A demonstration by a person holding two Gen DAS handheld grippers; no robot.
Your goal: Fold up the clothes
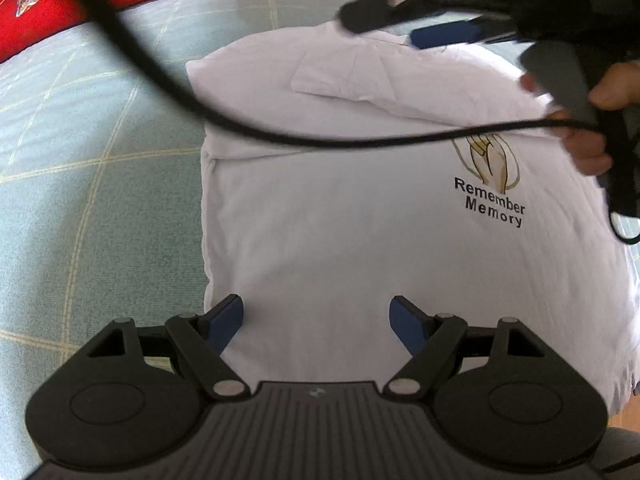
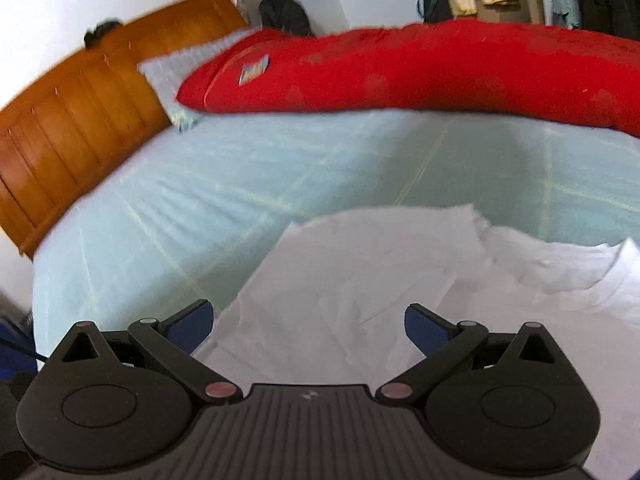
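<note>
**Both claws released above a partly folded white T-shirt**

My left claw point(image 1: 316, 322) is spread wide, blue pads apart, with nothing between them. It hangs over the near part of the white T-shirt point(image 1: 340, 240), whose folded left edge runs just past my left pad. The shirt lies flat on the pale green bedsheet point(image 1: 80, 160), which carries thin yellow grid lines. Ahead and to the right of this claw, the chest print point(image 1: 490, 184) reads "Remember Memory" beneath a drawn hand. Farther ahead, a sleeve is folded in across the shirt's far end.

My right claw point(image 2: 310, 324) is likewise released, pads wide apart and empty. In the left wrist view it sits over the far right corner of the shirt, my hand point(image 1: 584, 148) gripping its handle. A black cable point(image 1: 280, 140) arcs across the shirt between the two claws.

From the right claw, the shirt lies directly beneath and ahead, its layered folds blurred. Beyond it stretches bare sheet, then a long red pillow point(image 2: 420, 68) across the far side. A wooden headboard point(image 2: 80, 100) stands to the left.
</note>
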